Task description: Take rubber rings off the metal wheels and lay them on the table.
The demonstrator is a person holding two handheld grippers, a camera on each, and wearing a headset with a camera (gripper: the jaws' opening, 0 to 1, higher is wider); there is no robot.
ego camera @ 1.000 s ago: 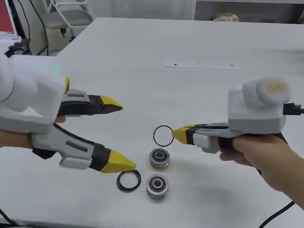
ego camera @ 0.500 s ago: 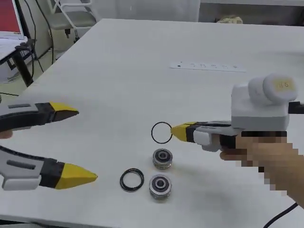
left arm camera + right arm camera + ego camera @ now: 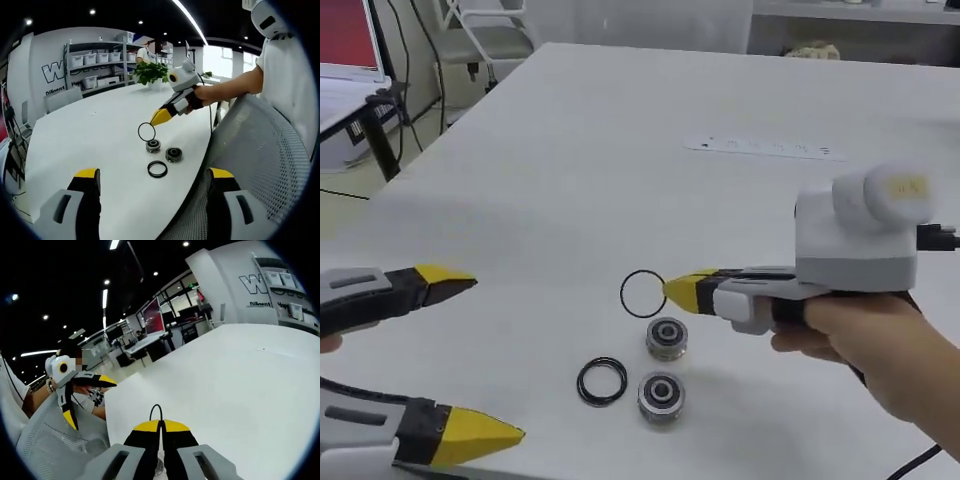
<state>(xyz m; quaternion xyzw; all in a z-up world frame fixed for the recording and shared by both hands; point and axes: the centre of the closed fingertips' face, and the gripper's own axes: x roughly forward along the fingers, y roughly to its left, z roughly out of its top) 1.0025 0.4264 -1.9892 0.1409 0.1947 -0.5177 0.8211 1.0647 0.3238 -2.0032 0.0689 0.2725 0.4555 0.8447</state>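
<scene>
Ring (image 3: pixel 623 293) in the air: the right gripper (image 3: pixel 670 290) has it pinched in its closed tips, hanging clear of the table (image 3: pixel 620 140), just up and left of the far wheel (image 3: pixel 666 337). A second ring (image 3: pixel 580 381) lies flat on the table, just left of the near wheel (image 3: pixel 661 395). The left gripper (image 3: pixel 495 360) hangs well off to the side, jaws wide apart, holding nothing. It looks nearly done, with only the pinched ring left to lay down. Whether either wheel carries more rubber is too small to tell.

Loose ring (image 3: pixel 601 381) left of near wheel (image 3: pixel 661 396); on table (image 3: pixel 620 150).
</scene>
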